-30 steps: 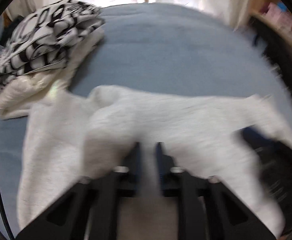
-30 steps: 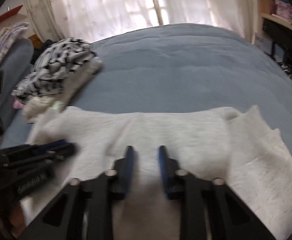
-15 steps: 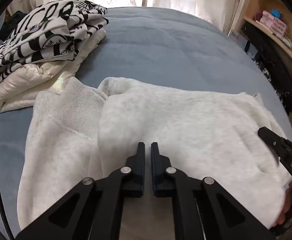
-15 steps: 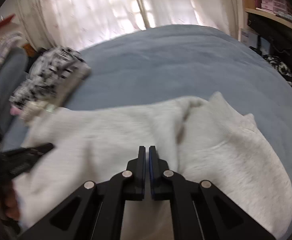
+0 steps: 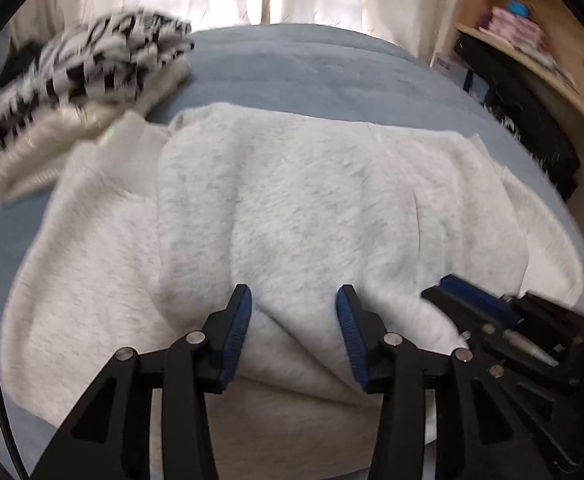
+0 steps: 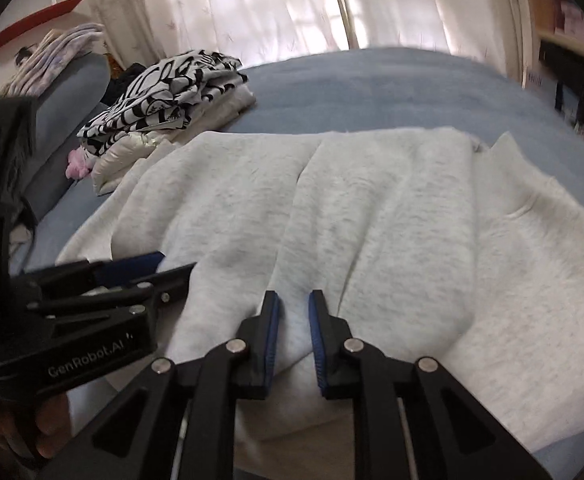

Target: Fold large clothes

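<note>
— Jaws on the left gripper have just been opening and stand apart over the grey sweatshirt, its fabric between them but not pinched.

— And the right gripper?

— Its jaws have just been parting too, narrowly, nothing clamped. The sweatshirt lies folded across the near edge of the blue bed.

— What else?

— A stack of folded clothes sits toward the bed's far left corner.
</note>
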Demonstrator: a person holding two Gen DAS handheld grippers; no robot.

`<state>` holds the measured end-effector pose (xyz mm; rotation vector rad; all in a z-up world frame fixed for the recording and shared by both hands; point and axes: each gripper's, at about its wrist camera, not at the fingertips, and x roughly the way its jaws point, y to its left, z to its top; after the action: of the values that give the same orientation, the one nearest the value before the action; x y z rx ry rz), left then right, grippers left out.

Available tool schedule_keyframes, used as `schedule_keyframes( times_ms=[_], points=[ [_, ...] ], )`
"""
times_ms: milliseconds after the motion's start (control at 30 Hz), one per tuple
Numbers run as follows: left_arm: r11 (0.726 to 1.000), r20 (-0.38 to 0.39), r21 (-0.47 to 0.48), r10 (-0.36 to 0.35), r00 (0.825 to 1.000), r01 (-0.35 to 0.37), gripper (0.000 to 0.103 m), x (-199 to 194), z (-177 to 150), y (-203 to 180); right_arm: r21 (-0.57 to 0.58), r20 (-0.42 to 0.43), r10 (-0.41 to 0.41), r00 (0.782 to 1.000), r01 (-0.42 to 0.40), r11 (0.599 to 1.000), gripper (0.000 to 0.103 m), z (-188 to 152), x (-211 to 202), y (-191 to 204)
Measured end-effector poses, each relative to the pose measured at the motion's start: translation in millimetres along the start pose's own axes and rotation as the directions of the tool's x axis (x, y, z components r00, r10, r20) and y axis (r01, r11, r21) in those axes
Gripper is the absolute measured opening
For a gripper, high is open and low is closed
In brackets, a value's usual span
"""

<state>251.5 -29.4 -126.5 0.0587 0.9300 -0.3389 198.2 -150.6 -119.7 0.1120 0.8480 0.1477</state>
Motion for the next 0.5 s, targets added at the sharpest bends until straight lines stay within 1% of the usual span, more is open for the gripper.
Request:
schedule_keyframes(
  times_ms=[67,233,333,400,467,500],
  points=[
    [1.000,0.013,0.000,0.008,1.000,-0.008,0.043,-4,-3,-2,-0.002,0.000,-0.014,1.000,0.014,1.000,0.015,-2,-3,1],
    [0.996,0.020,-0.076,-0.035,0.999,0.036,0.043,-15,-8,6,0.022,-0.007,-0.022,1.000,0.022,1.000,0.015,-3,-9,0],
    [0.994,0.026,-0.102,-0.041,0.999,0.044,0.044,-22,-13,10,0.012,-0.011,-0.031,0.999,0.031,0.999,0.015,-5,-14,2],
    [0.993,0.031,-0.113,-0.037,0.999,0.041,0.044,-30,-16,11,0.025,-0.016,-0.024,1.000,0.024,0.999,0.016,-4,-22,1],
    [0.993,0.038,-0.114,-0.030,0.999,0.034,0.047,-40,-17,9,0.051,-0.019,-0.007,1.000,0.008,0.999,0.016,-3,-29,-1],
    [0.993,0.040,-0.116,-0.023,0.999,0.028,0.050,-45,-18,9,0.064,-0.017,-0.002,1.000,0.003,0.998,0.016,-3,-35,-2]
  ],
)
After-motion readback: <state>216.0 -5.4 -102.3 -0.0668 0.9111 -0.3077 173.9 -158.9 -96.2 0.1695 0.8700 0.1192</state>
